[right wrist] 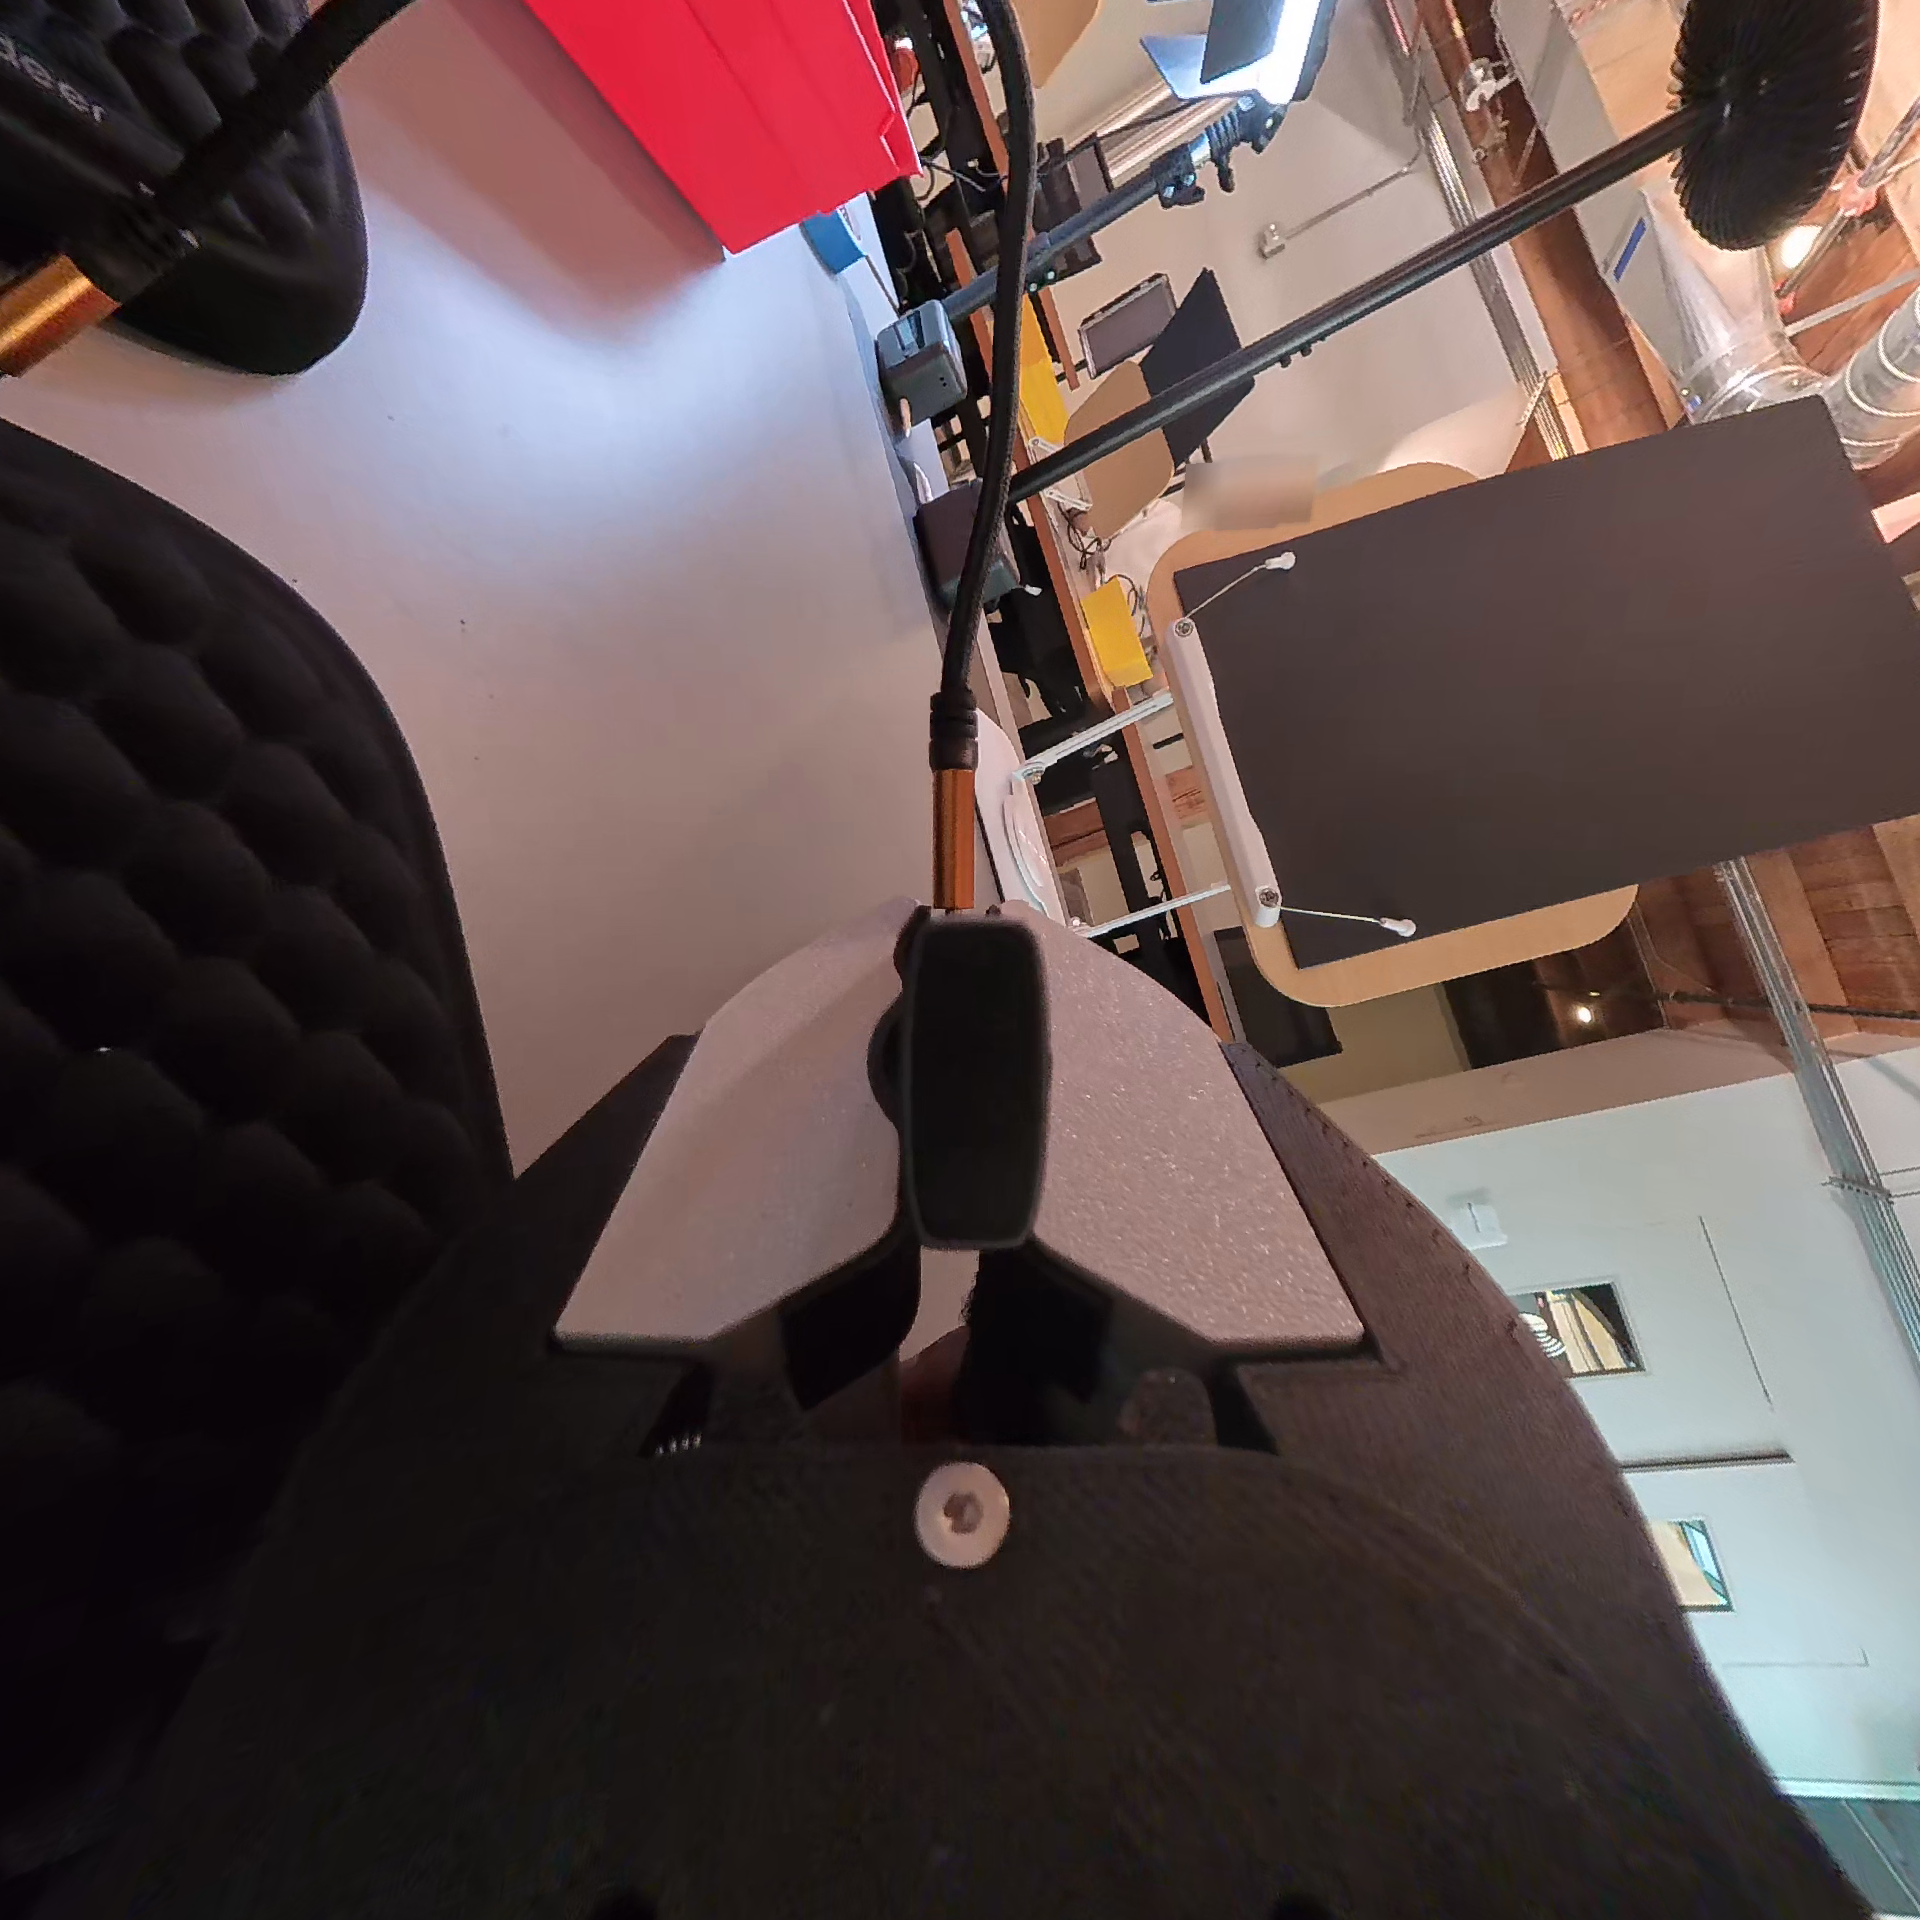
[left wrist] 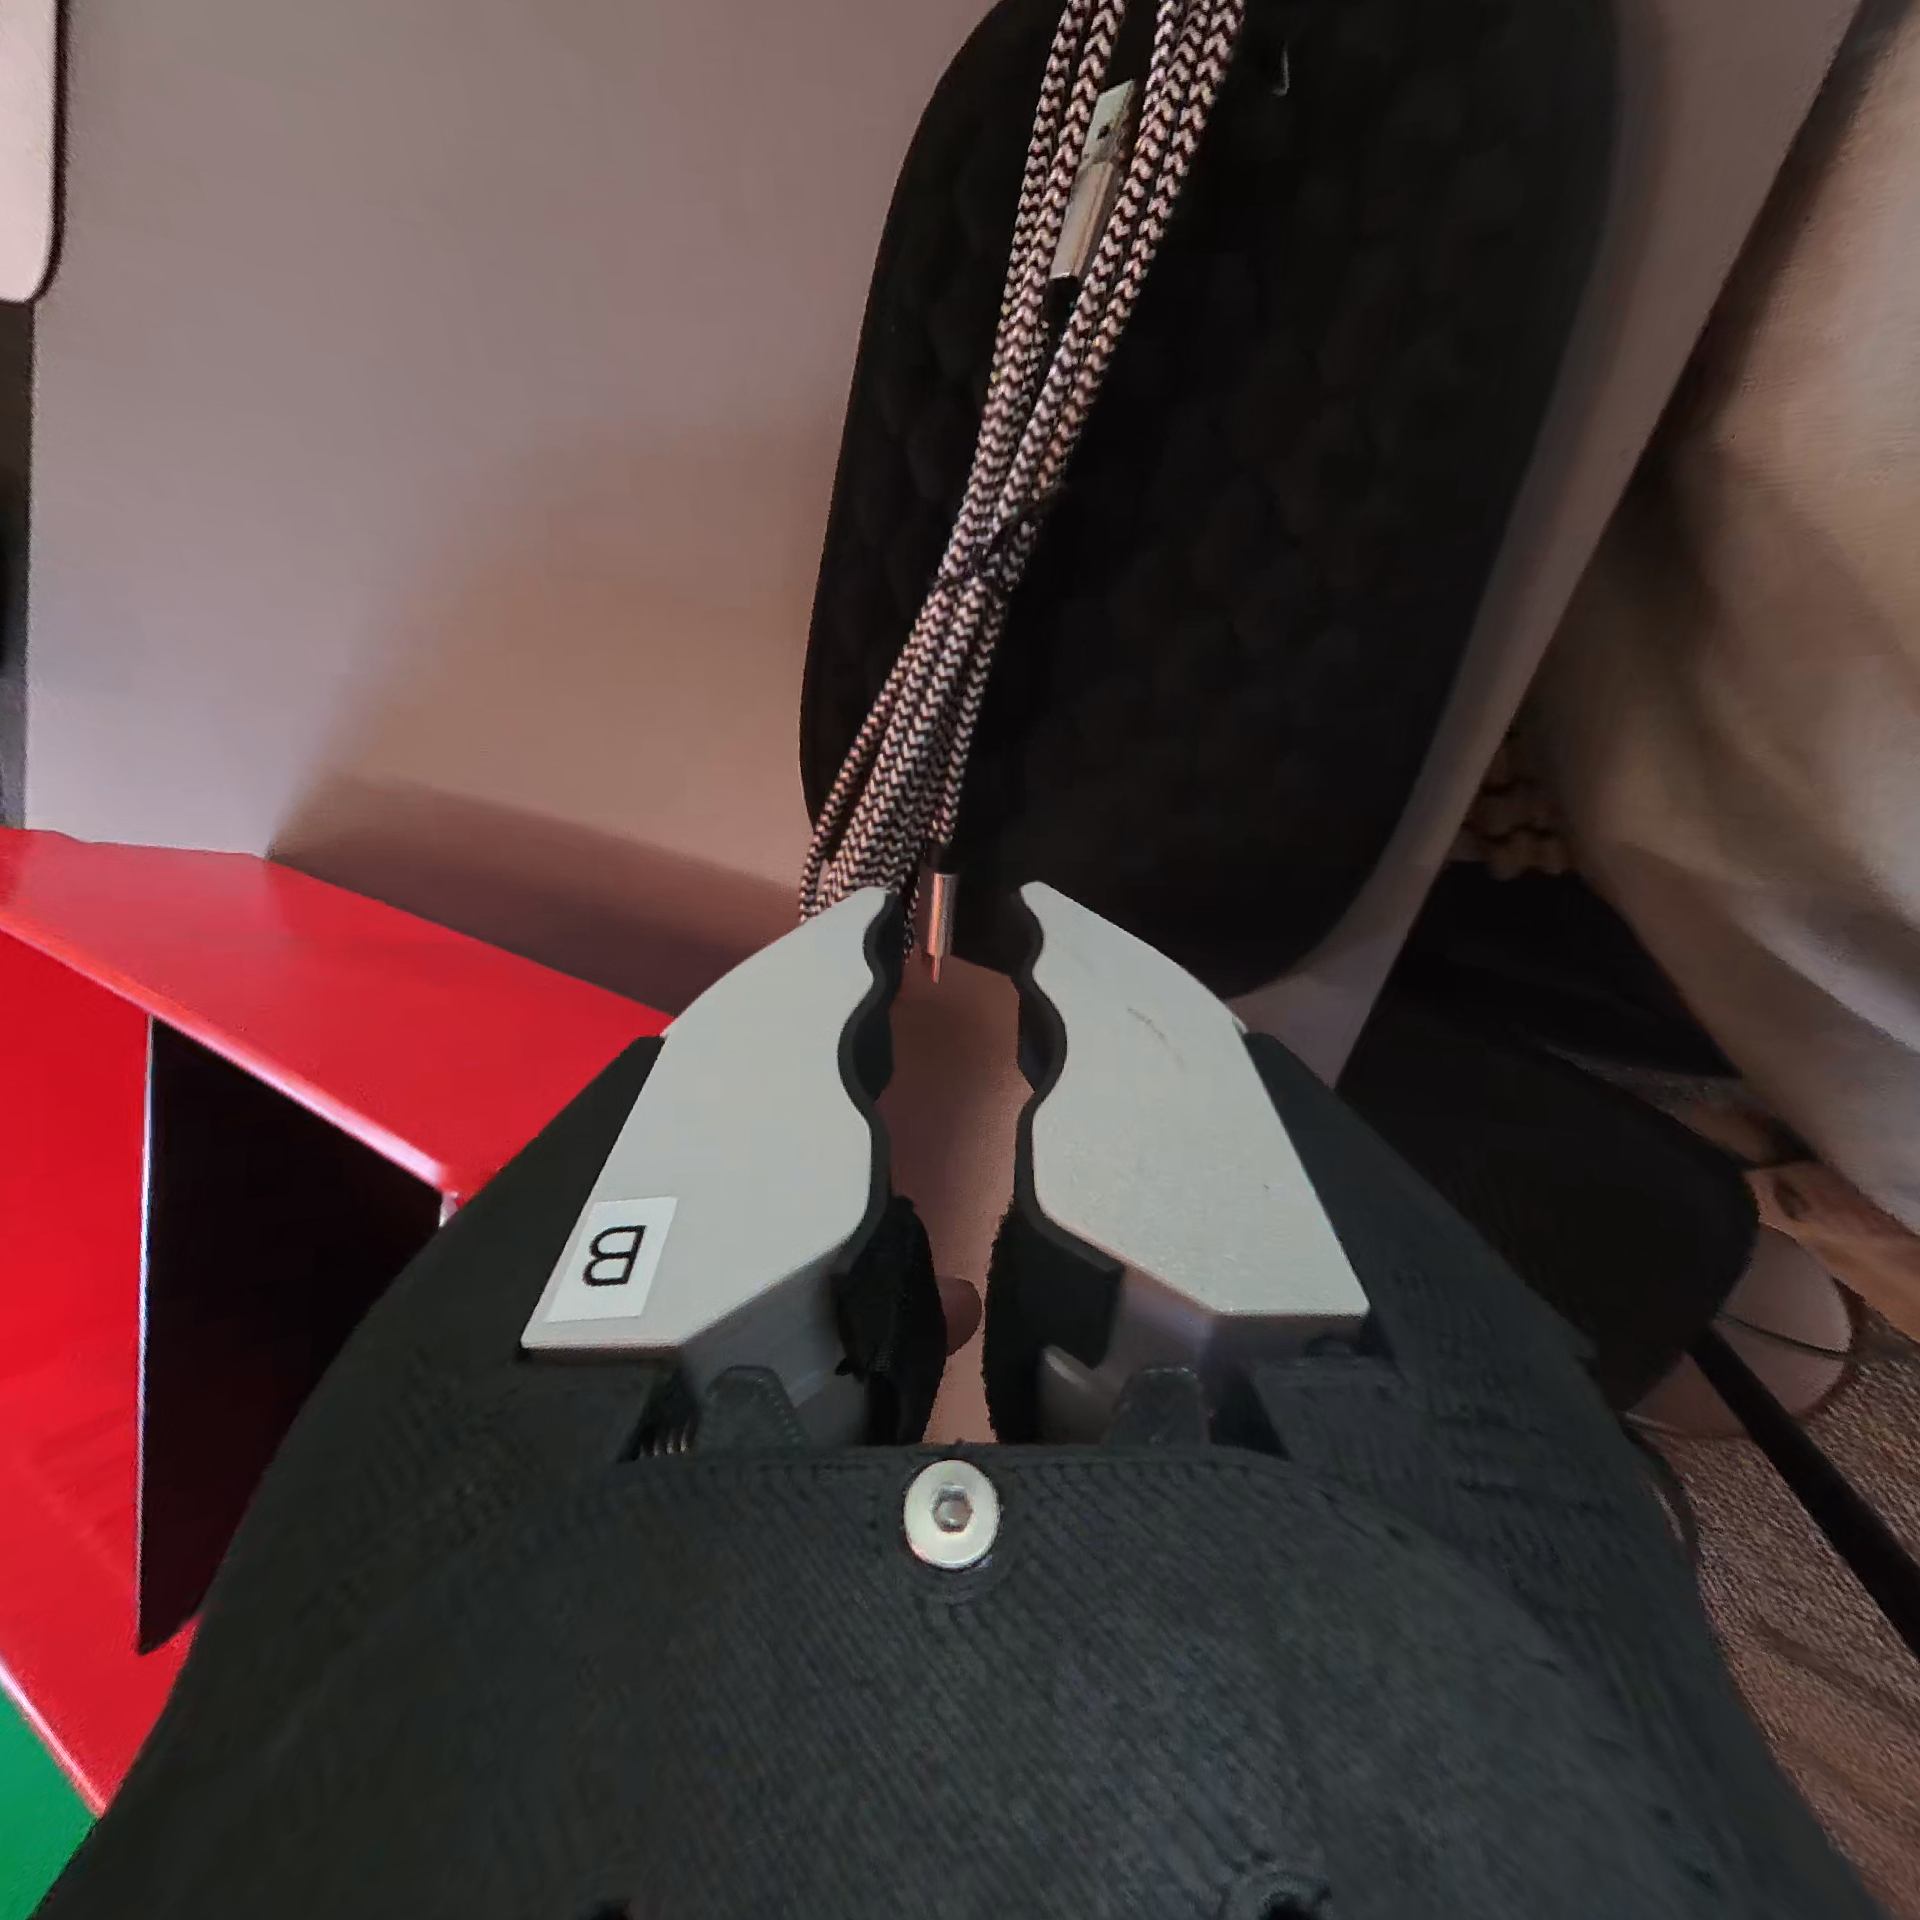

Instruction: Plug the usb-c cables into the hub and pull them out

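Observation:
In the left wrist view my left gripper (left wrist: pixel 956 914) is open, with a narrow gap between its grey fingers. A bundle of black-and-white braided cable (left wrist: pixel 997 561) hangs in front of it. The cable's small silver usb-c plug (left wrist: pixel 938 923) sits in the gap, close to the left fingertip and not clamped. In the right wrist view my right gripper (right wrist: pixel 971 925) is shut on a dark grey hub (right wrist: pixel 971 1081). A black cable (right wrist: pixel 987 468) with a gold-sleeved plug (right wrist: pixel 954 842) is plugged into the hub's far end.
A black dimpled pad (left wrist: pixel 1247 520) lies on the white table (left wrist: pixel 416 468) behind the braided cable, and also shows in the right wrist view (right wrist: pixel 208 831). A red box (left wrist: pixel 260 987) stands to the left. A second gold-sleeved plug (right wrist: pixel 42 307) lies at the upper left. My hands' fingertips stand some 30 cm from each other.

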A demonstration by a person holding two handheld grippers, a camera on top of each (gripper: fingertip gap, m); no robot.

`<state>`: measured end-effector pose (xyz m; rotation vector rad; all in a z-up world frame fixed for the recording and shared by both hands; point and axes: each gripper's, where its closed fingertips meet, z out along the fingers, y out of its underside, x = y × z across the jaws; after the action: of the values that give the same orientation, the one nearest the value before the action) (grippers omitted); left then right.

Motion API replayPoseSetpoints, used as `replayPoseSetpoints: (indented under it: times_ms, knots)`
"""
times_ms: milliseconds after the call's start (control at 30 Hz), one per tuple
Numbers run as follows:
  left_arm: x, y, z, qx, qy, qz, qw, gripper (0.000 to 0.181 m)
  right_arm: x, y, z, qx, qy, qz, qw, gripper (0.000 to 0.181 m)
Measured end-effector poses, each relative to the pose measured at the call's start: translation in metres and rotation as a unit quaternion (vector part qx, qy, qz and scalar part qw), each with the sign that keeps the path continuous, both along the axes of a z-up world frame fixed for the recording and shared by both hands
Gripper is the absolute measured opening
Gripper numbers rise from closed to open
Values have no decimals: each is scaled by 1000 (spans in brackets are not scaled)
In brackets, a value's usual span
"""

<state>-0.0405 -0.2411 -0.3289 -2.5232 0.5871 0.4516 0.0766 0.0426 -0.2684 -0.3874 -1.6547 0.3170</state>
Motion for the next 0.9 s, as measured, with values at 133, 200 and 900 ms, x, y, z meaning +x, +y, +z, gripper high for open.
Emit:
replayPoseSetpoints:
  times_ms: [133, 200, 900]
  knots:
    - [1, 6, -8, -15, 0, -9, 1000, 13, -1, 0, 0, 0, 0, -1, 1000, 10]
    - [-2, 9, -10, -23, 16, -8, 1000, 14, -1, 0, -1, 0, -1, -1, 1000, 10]
    - [-15, 13, -24, -101, -32, 40, 994, 5, 0, -4, 1, -2, 8, 7, 1000, 10]
